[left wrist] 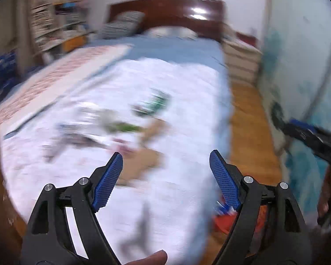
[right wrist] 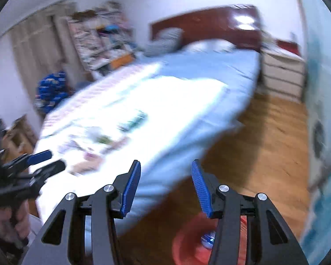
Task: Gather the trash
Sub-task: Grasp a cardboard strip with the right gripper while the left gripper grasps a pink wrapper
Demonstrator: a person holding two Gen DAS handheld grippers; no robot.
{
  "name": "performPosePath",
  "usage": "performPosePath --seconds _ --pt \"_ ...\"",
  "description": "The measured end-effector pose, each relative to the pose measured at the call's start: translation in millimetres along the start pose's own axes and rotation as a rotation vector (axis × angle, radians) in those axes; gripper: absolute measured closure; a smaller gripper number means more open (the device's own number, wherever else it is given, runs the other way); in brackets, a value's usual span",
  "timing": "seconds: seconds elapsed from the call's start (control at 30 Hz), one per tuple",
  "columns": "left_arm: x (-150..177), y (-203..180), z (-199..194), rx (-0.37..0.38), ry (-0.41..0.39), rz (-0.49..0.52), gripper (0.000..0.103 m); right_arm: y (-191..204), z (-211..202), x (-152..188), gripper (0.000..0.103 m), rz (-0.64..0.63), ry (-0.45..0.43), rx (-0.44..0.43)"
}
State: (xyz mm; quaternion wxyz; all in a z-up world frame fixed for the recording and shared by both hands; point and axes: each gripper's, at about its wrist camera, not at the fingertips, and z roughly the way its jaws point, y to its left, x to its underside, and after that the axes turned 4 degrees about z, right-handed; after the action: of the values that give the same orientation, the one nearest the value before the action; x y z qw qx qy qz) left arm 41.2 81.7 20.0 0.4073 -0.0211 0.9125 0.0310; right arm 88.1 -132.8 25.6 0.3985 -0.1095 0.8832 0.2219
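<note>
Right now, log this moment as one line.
left tongs: open, empty | right tongs: open, empty | litter: on bed | red bin: on floor

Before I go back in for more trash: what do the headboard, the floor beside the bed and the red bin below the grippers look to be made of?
Headboard: likely varnished dark wood; a bright lamp glare sits on it. Floor: seemingly wood or wood-look laminate, orange-brown with a faint plank grain, though blurred. Red bin: probably plastic, smooth and uniformly coloured; blur leaves it uncertain.
</note>
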Motion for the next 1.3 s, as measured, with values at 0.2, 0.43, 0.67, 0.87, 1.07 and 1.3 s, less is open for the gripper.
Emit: performPosePath --seconds 0.2,0.43,0.67,0.87,1.07,1.3 --pt "10 106 7 -0.148 -0.031 -0.17 0.022 94 51 -10 0.054 -0.141 0.011 -0.139" --pt "15 142 30 -0.215 -0.013 -0.2 0.022 124 120 -1 0.054 -0.155 0.106 -0.186" --pt "18 139 33 -0.185 0.002 -0.192 0.022 107 177 6 0.052 -0.041 0.213 -0.198" --pt "18 134 34 -0.168 0.002 -0.177 0.022 99 232 -4 0.052 0.061 0.318 -0.197" --pt "18 142 35 -0.139 0.011 -0.222 0.022 95 294 -12 0.053 0.208 0.472 -0.112" --pt "14 130 45 -0.077 0.037 -0.217 0.022 103 316 -17 0.088 0.194 0.473 -0.081"
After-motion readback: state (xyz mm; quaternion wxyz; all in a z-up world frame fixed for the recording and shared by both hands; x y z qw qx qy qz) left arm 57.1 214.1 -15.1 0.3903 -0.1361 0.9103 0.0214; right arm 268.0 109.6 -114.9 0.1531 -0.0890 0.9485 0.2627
